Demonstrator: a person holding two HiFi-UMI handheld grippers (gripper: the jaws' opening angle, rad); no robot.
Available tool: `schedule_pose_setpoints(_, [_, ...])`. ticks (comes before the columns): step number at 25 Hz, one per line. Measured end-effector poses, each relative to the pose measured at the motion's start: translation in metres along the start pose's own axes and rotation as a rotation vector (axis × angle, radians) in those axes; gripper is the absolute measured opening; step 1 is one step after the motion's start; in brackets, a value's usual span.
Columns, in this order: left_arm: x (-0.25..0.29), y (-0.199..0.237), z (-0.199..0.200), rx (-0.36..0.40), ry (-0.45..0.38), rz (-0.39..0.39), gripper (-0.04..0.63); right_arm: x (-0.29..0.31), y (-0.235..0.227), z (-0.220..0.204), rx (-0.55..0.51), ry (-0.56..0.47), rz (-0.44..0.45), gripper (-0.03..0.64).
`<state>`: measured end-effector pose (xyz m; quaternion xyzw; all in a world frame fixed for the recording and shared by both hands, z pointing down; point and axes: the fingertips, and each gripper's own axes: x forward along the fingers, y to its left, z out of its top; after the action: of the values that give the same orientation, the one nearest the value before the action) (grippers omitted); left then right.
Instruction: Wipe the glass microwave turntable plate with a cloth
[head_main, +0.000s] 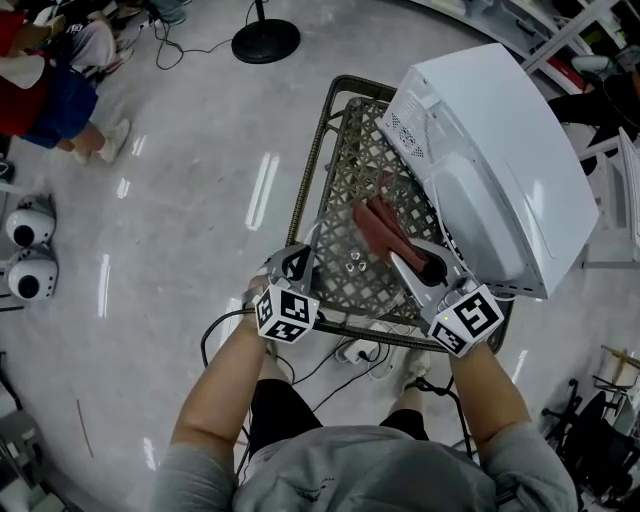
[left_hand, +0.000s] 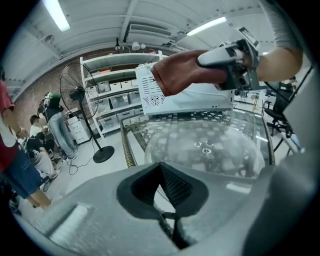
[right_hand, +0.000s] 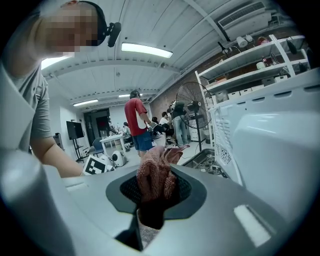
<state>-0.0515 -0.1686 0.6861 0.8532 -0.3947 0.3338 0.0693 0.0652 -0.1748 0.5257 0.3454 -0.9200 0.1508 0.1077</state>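
With left gripper (head_main: 294, 262), pinches the near rim of the glass turntable plate (left_hand: 200, 150), lying flat on the wire-mesh table (head_main: 310, 160). With right gripper (head_main: 405, 262), clamps a reddish-brown cloth (head_main: 378, 228), held above the plate, right next to the white microwave (head_main: 490, 160). Reaches forward with both forearms.

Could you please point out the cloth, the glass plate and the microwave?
Reddish-brown cloth (head_main: 380, 228): head view, middle fold.
Clear glass turntable plate (left_hand: 200, 155): left gripper view, centre.
White microwave (head_main: 500, 170): head view, casing.
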Motion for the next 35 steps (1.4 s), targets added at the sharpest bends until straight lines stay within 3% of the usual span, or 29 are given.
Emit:
schedule_pose_setpoints(7, [0.003, -0.003, -0.014, 0.045, 0.096, 0.003, 0.002, 0.004, -0.003, -0.012, 0.0, 0.039, -0.002, 0.078])
schedule_pose_setpoints(15, [0.001, -0.002, -0.013, 0.034, 0.088, -0.01, 0.0, 0.038, -0.008, -0.051, -0.031, 0.179, 0.009, 0.078])
schedule_pose_setpoints(22, [0.0, -0.001, -0.013, 0.024, 0.084, -0.016, 0.0, 0.101, 0.015, -0.08, -0.098, 0.295, 0.07, 0.078])
schedule_pose_setpoints(29, [-0.003, 0.0, -0.012, 0.004, 0.075, -0.027, 0.0, 0.141, -0.002, -0.106, -0.181, 0.421, -0.022, 0.078])
schedule_pose_setpoints(35, [-0.001, 0.0, -0.012, 0.011, 0.078, -0.02, 0.0, 0.133, -0.027, -0.117, -0.249, 0.485, -0.084, 0.078])
